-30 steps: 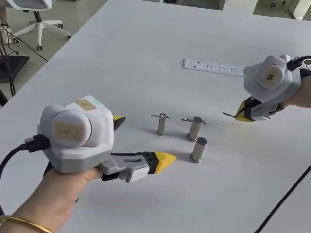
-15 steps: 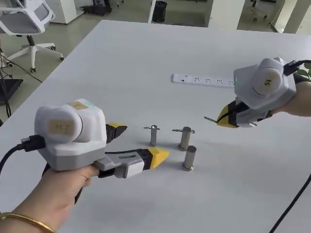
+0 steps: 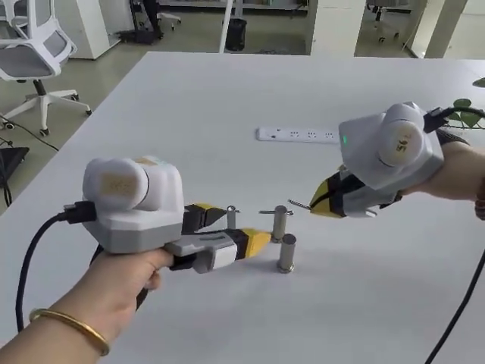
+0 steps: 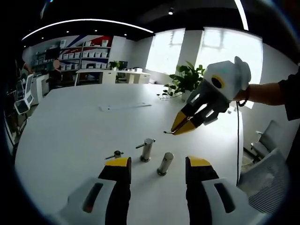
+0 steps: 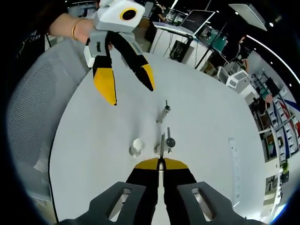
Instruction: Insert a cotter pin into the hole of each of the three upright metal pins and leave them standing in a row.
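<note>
Fingers (image 5: 146, 165) of the right gripper (image 5: 161, 162) were clenched on a thin silver cotter pin (image 5: 161, 146), its tip near three upright grey metal pins (image 3: 286, 252) on the white table (image 3: 189, 114); the left gripper (image 4: 158, 163) stood spread beside them

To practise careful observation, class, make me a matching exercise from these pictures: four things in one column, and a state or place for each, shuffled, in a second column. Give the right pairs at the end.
Column one:
1. left gripper
2. right gripper
3. nearest metal pin
4. power strip

Column two:
A. lies flat, farthest from the person
B. shut on a cotter pin
C. open
D. stands upright with nothing through it

Pairs: 1-C, 2-B, 3-D, 4-A
</note>
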Demonstrator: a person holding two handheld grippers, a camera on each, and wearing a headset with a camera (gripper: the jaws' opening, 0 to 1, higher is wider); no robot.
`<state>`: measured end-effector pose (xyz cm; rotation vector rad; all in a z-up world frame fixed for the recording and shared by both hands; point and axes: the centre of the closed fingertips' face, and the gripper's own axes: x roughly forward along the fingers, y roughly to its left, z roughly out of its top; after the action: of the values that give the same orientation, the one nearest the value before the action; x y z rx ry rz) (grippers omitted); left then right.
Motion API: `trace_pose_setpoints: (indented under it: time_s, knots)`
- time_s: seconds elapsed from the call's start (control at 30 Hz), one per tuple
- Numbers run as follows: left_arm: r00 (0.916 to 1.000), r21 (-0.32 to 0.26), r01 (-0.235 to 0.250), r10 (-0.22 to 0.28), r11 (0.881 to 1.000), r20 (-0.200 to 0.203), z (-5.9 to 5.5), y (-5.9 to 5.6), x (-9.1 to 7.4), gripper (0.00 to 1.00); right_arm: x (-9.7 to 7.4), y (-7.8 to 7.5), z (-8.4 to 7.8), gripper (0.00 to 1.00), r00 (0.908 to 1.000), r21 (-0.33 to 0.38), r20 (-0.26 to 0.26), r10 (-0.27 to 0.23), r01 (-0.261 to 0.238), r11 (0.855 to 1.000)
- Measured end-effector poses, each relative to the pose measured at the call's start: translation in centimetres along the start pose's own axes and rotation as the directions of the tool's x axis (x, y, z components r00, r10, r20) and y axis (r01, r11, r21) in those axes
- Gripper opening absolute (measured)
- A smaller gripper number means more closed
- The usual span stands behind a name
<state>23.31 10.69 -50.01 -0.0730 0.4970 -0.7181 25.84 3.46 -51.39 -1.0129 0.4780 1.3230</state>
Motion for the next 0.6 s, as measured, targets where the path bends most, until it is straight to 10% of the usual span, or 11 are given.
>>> trace_pose_setpoints:
  time_s: [0.6]
  knots:
    - [0.992,-0.168,0.125,-0.126,0.978,0.004,0.6,-2.7,1.2,0.15,0.0,1.8,3.1,0.0,0.9969,-0.111,0.074,0.028,-0.02,0.994]
